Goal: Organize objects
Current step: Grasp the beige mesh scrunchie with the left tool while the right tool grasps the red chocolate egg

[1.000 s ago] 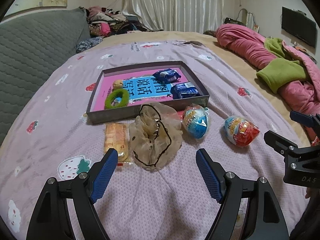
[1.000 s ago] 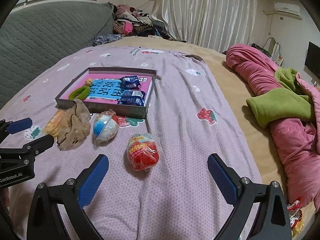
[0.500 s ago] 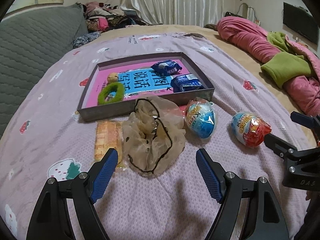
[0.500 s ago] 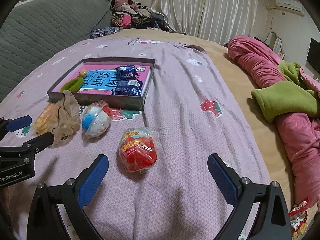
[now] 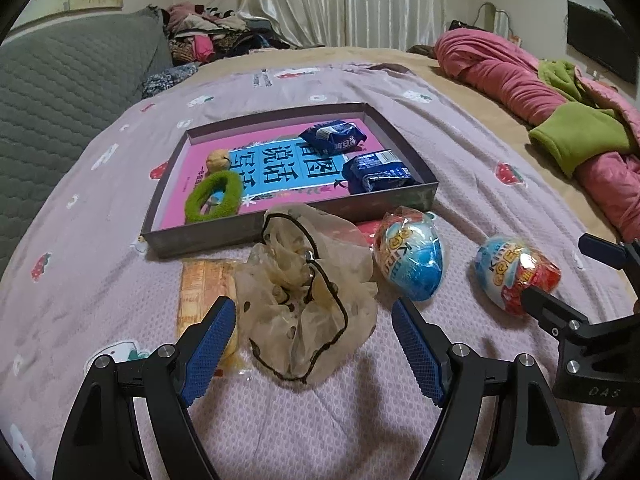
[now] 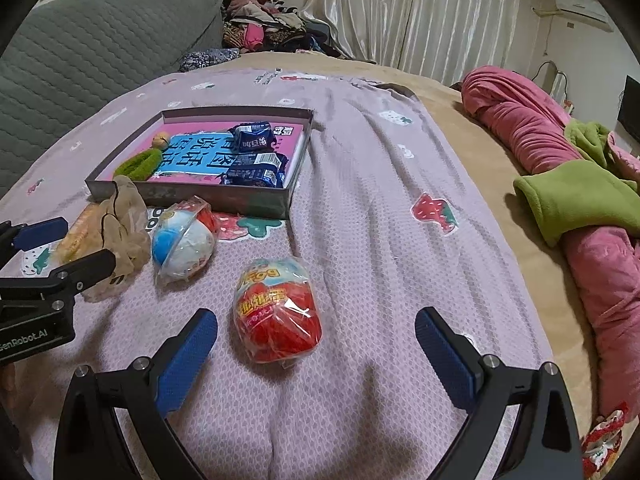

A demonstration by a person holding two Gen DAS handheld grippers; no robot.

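Left gripper marked "GenRobot.AI", right gripper "DAS"; fingers wide, empty.

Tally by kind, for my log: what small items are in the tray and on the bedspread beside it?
Blue snack packets: 2
Wrapped toy eggs: 2
Hair scrunchies, green and beige: 2
Orange wafer packet: 1
Small tan ball: 1
Total: 8

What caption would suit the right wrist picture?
Open right gripper hovering by a red egg on a pink bedspread, tray beyond.
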